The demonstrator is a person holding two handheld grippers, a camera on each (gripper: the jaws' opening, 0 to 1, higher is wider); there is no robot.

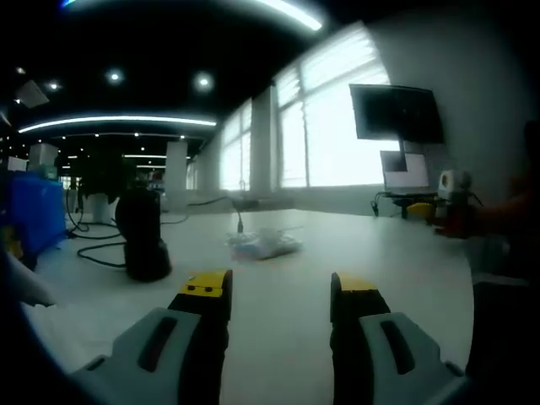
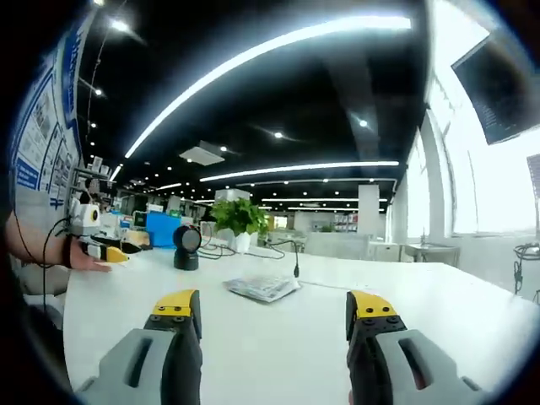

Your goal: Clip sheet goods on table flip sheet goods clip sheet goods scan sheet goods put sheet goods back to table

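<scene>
A flat packet of sheet goods (image 1: pixel 264 244) in clear wrapping lies on the white table (image 1: pixel 278 337), ahead of my left gripper (image 1: pixel 280 291), whose jaws stand open and empty. The same packet (image 2: pixel 262 287) lies on the table (image 2: pixel 270 346) in front of my right gripper (image 2: pixel 274 310), also open with nothing between its fingers. A black scanner on a stand (image 1: pixel 143 239) rises left of the packet; the scanner (image 2: pixel 186 247) stands behind the packet in the right gripper view. At the left edge of the right gripper view a hand holds the other gripper (image 2: pixel 99 247) low over the table.
Black cables (image 1: pixel 97 245) run across the table behind the scanner. A blue bin (image 1: pixel 34 211) stands at the left. A dark screen (image 1: pixel 396 114) hangs by the bright windows. A green plant (image 2: pixel 239 218) stands behind the table. A thin cable (image 2: pixel 295 266) rises near the packet.
</scene>
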